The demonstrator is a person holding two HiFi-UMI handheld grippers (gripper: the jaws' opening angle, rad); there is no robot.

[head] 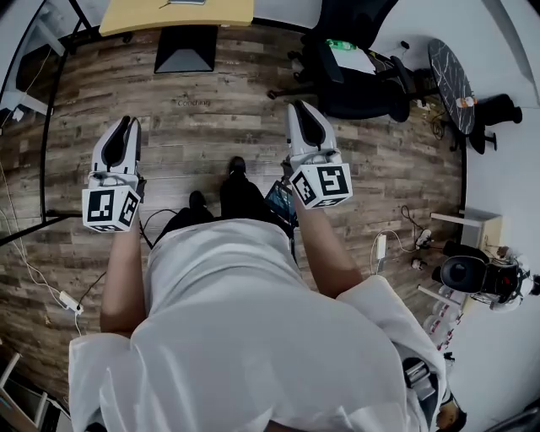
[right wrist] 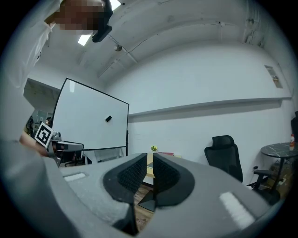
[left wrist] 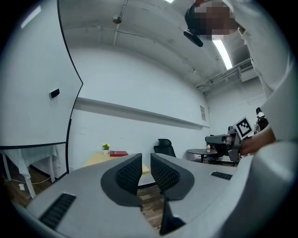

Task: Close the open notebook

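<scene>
A yellow table (head: 177, 14) stands ahead at the top of the head view. In the left gripper view a flat red book-like thing (left wrist: 118, 153) lies on the table (left wrist: 100, 160) beside a small plant (left wrist: 105, 148); whether it is the notebook or lies open I cannot tell. My left gripper (head: 125, 126) points level over the wooden floor, its jaws a narrow gap apart with nothing between them (left wrist: 145, 157). My right gripper (head: 304, 110) is level too, shut and empty (right wrist: 150, 157). Both are well short of the table.
A black office chair (head: 354, 76) and a dark round table (head: 451, 72) stand at the right. The table's black base (head: 186, 49) sits on the floor ahead. A whiteboard (right wrist: 88, 121) stands at the left. Cables (head: 384, 245) and gear (head: 472, 274) lie along the right wall.
</scene>
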